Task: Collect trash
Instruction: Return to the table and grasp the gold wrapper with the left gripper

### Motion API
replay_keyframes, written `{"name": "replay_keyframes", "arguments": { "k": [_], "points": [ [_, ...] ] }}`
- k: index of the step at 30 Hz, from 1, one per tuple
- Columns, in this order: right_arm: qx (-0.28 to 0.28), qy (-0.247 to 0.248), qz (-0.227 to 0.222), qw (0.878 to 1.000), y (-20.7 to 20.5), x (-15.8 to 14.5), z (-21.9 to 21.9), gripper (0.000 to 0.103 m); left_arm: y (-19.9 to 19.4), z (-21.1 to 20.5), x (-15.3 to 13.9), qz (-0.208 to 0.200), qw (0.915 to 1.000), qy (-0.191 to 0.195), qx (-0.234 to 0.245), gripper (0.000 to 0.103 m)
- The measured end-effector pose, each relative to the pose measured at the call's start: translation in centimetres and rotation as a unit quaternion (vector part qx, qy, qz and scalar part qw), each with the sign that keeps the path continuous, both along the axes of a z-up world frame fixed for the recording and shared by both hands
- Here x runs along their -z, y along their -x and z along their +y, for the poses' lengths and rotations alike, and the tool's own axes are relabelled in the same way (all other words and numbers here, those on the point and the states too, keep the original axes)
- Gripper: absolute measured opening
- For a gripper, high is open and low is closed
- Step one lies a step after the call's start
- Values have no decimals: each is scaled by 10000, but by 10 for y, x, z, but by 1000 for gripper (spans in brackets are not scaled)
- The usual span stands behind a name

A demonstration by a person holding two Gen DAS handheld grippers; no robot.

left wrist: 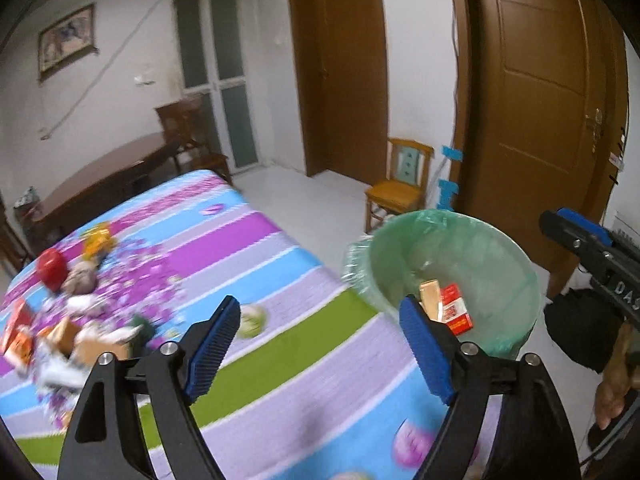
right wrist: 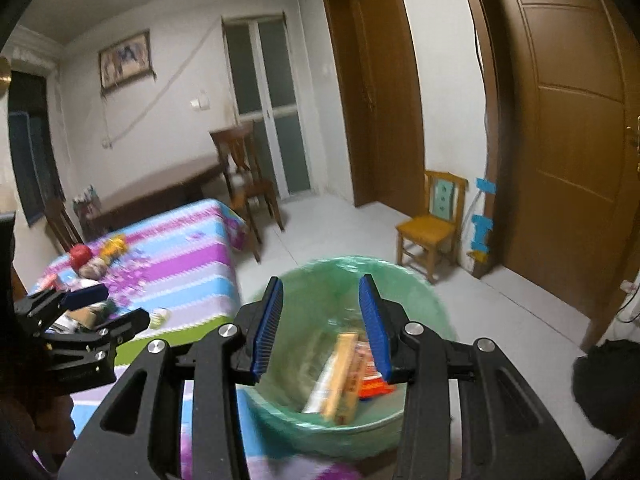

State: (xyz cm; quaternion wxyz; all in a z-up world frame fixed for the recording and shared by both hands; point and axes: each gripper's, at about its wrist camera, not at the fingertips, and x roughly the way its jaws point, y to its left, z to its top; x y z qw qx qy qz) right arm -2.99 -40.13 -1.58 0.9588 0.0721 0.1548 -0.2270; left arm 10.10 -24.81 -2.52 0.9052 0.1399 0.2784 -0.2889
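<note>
My left gripper (left wrist: 320,340) has its fingers (left wrist: 214,346) spread wide, nothing between them. My right gripper (right wrist: 322,320) is narrower, also empty.

Open bin mouth at the bed's right edge, clutter on the far left

The green-lined bin (right wrist: 424,292) gapes with room above its few boxes (right wrist: 344,376). The striped bed (left wrist: 280,344) is bare in its middle and near parts, but a pile of trash (left wrist: 72,312) crowds its far left. Beyond, open floor (right wrist: 340,232) runs to a small chair (right wrist: 432,224) by the wall; a black bag (right wrist: 604,384) sits near right.
</note>
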Motion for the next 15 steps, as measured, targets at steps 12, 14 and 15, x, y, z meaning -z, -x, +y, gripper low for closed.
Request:
{"name": "replay_keyframes", "arguments": {
  "k": [12, 14, 15],
  "points": [
    [-1122, 626, 229, 9914, -49, 11, 102, 51, 26, 172, -3, 191, 9914, 431, -1218, 87],
    [-1250, 648, 259, 9897, -53, 13, 113, 54, 22, 205, 0, 346, 9862, 579, -1515, 88],
    [-1324, 638, 283, 9887, -55, 15, 117, 57, 19, 222, 2, 448, 9833, 596, -1659, 88]
  ]
}}
